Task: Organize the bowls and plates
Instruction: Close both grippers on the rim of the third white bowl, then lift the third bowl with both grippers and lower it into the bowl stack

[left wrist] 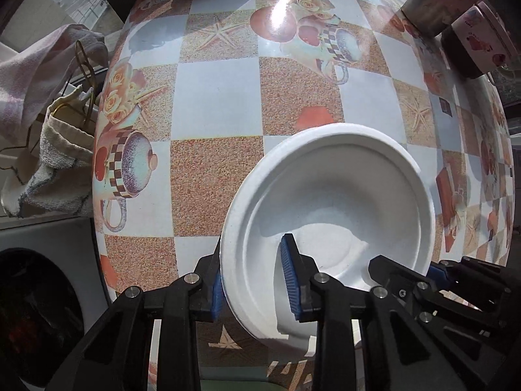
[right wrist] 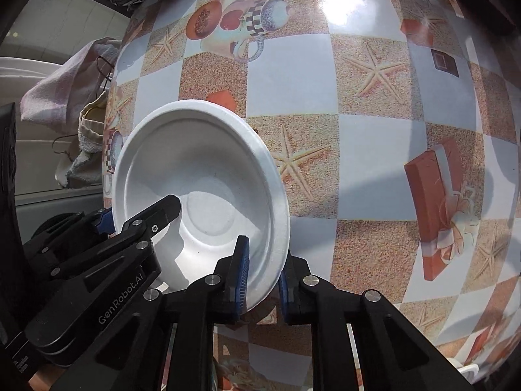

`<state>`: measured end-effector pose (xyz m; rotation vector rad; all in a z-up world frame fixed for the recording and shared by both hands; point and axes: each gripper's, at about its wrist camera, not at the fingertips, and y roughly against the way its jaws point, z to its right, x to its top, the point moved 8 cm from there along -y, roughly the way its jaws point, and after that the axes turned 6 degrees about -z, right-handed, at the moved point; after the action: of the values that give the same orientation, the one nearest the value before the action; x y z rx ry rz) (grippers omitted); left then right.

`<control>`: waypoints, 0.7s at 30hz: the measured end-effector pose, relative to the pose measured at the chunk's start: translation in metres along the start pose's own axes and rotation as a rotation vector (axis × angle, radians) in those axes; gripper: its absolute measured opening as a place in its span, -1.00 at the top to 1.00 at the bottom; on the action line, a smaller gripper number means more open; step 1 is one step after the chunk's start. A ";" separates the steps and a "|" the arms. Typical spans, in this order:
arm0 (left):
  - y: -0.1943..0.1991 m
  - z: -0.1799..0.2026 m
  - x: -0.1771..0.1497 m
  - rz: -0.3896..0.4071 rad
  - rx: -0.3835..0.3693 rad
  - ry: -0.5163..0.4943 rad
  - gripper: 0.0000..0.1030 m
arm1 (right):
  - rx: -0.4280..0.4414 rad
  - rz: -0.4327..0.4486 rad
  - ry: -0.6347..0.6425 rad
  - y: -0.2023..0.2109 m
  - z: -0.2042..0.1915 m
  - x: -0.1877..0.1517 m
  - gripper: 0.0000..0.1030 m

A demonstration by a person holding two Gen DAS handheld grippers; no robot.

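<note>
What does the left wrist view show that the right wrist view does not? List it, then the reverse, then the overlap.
Left only: a metal pot and a pink printed container at the table's far right.
Right only: the printed red gift box on the tablecloth.
Both: the white bowl straddled by the left gripper and right gripper, and towels off the table's left edge.

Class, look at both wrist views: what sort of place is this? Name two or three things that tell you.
Probably a home kitchen or dining corner: a table under a printed oilcloth, a white bowl on it, towels piled beside the table, and a metal pot at the far edge.
</note>
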<state>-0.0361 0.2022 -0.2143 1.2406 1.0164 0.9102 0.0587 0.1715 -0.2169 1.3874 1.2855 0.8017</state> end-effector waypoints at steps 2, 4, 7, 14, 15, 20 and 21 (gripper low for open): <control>-0.003 0.016 -0.015 -0.010 -0.002 -0.018 0.34 | -0.010 -0.014 -0.013 -0.002 0.012 -0.016 0.65; -0.007 0.032 -0.031 -0.019 -0.006 -0.038 0.34 | -0.018 -0.022 -0.030 -0.003 0.024 -0.032 0.65; -0.010 0.051 -0.053 -0.023 -0.003 -0.059 0.34 | -0.025 -0.031 -0.049 -0.004 0.039 -0.054 0.65; -0.014 0.074 -0.092 -0.041 0.011 -0.077 0.34 | -0.026 -0.047 -0.074 -0.009 0.052 -0.093 0.65; -0.013 0.078 -0.096 -0.046 0.012 -0.079 0.34 | -0.022 -0.051 -0.077 -0.010 0.054 -0.098 0.65; -0.011 0.086 -0.120 -0.042 0.024 -0.092 0.33 | -0.014 -0.053 -0.082 -0.011 0.054 -0.118 0.64; -0.009 0.087 -0.123 -0.038 0.026 -0.092 0.33 | -0.012 -0.048 -0.083 -0.009 0.056 -0.122 0.64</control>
<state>0.0094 0.0588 -0.2066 1.2691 0.9780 0.8065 0.0836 0.0397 -0.2186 1.3607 1.2435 0.7113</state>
